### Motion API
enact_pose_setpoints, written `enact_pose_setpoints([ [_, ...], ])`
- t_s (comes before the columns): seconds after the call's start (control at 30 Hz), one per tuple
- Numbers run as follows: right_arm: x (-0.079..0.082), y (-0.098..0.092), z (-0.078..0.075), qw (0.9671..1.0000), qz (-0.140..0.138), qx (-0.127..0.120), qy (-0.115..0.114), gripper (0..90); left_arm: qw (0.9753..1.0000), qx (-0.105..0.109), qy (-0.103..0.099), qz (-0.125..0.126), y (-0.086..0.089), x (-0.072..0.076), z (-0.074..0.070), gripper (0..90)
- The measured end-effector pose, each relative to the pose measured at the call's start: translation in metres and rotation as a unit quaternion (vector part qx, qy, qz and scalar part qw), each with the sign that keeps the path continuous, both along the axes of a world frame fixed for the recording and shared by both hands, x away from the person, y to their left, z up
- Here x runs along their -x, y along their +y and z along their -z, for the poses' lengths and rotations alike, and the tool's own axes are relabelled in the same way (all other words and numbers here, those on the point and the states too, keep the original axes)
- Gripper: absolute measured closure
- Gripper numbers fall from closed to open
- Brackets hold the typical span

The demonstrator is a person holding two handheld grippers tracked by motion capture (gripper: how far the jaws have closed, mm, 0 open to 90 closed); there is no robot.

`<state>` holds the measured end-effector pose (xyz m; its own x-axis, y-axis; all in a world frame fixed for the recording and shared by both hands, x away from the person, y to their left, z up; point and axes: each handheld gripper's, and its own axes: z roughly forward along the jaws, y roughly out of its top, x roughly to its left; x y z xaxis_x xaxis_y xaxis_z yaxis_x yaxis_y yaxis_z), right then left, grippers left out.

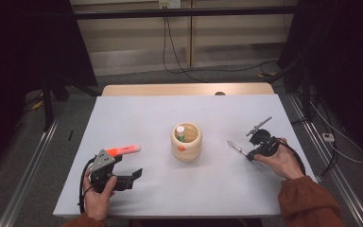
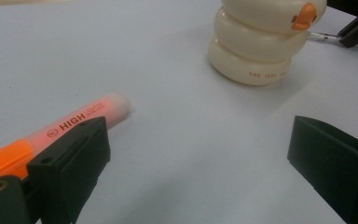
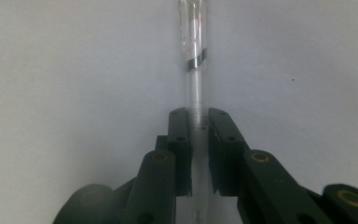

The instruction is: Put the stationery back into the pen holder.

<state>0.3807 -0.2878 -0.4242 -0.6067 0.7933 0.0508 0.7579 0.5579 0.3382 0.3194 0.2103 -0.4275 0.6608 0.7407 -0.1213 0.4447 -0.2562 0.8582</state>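
Note:
A cream ringed pen holder (image 1: 186, 142) with an orange knob stands mid-table and holds a green-and-white marker (image 1: 181, 132). An orange highlighter (image 1: 123, 150) lies on the table to its left. My left gripper (image 1: 125, 166) is open beside it. In the left gripper view the highlighter (image 2: 81, 116) runs along the outer side of the left jaw, with nothing between the jaws (image 2: 200, 140). My right gripper (image 1: 252, 154) is shut on a clear pen (image 1: 236, 147) that points toward the holder. In the right gripper view the pen (image 3: 196, 88) sticks straight out from the closed jaws (image 3: 198, 119).
The white table top (image 1: 146, 113) has open room behind and in front of the holder (image 2: 261, 46). A thin grey rod (image 1: 260, 125) lies by the right hand. Cables run over the floor beyond the far edge. Metal rails flank the table.

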Motion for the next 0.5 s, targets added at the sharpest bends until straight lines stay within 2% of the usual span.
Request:
enact_pose_setpoints([
  [0.5,0.007,-0.013,-0.022,0.9987,-0.001,-0.046,-0.021,80.1,1.0000,-0.005,0.000,0.000,-0.001,0.000,0.000,5.7],
])
